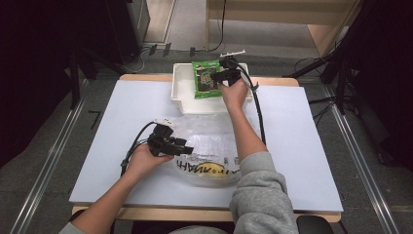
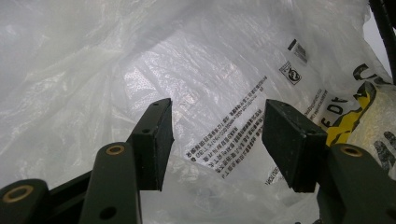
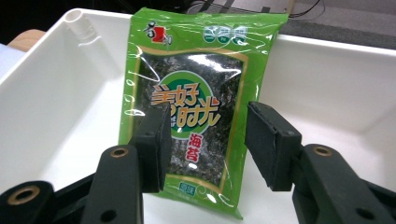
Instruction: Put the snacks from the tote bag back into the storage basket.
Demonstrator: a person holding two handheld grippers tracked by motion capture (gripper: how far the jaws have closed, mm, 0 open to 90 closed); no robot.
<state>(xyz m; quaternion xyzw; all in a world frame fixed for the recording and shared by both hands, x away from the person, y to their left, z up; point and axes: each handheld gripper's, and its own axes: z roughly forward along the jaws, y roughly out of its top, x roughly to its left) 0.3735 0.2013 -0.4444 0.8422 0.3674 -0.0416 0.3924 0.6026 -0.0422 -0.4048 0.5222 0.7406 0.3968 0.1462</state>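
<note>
A green seaweed snack packet [image 1: 206, 78] [image 3: 187, 60] stands tilted inside a white bin [image 1: 182, 92] [image 3: 46, 93], leaning on its far wall. My right gripper [image 1: 225, 75] [image 3: 208, 112] is right in front of the packet with its jaws open; the pads do not press on it. A clear plastic bag [image 1: 209, 146] [image 2: 210, 60] with black and yellow print lies on the table's near middle. My left gripper [image 1: 182, 148] [image 2: 217, 109] hovers open at the bag's left side, with crumpled film behind the jaws and nothing gripped.
The white table [image 1: 302, 161] has bare room to the left and right of the bag. The bin sits at the back edge, centre. A black cable [image 1: 258, 112] trails from the right gripper across the table. Dark stands and rails flank the table.
</note>
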